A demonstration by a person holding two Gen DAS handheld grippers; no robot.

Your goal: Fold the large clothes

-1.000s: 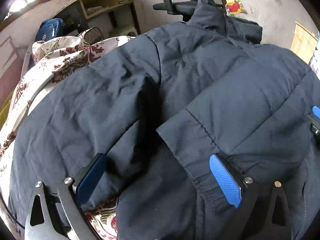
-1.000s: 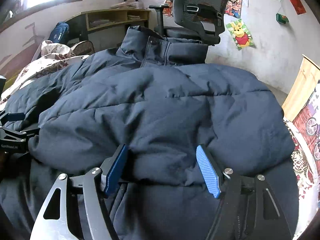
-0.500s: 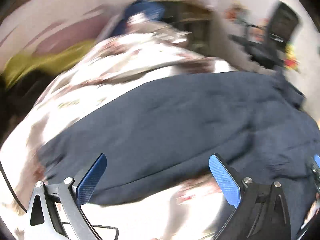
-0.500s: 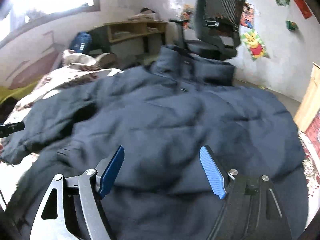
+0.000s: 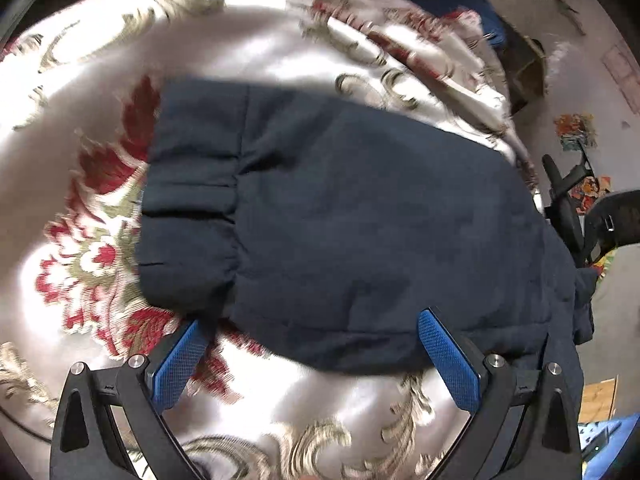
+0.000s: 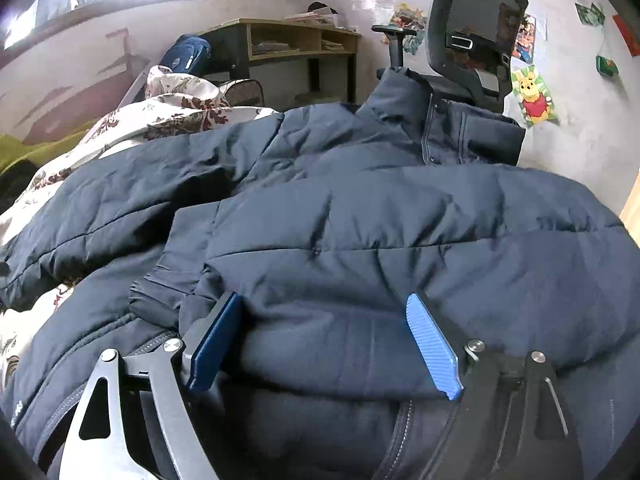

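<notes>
A large navy padded jacket point(image 6: 400, 220) lies spread on a floral bedspread. One sleeve is folded across its front, cuff point(image 6: 188, 240) at centre left. My right gripper point(image 6: 326, 344) is open and rests against a puffy fold of the jacket front; fabric sits between the jaws. In the left wrist view the other sleeve point(image 5: 340, 220) lies flat on the bedspread, its cuff point(image 5: 188, 208) pointing left. My left gripper point(image 5: 312, 356) is open and empty, just short of the sleeve's near edge.
The floral bedspread point(image 5: 80, 280) surrounds the sleeve. A black office chair point(image 6: 476, 28) stands behind the jacket collar. A wooden desk point(image 6: 296, 44) and a blue backpack point(image 6: 188, 54) are at the back wall. A bunched quilt point(image 6: 176, 100) lies at the back left.
My left gripper has swung left off the jacket body and now looks down on the outstretched sleeve. My right gripper has settled lower against the jacket front.
</notes>
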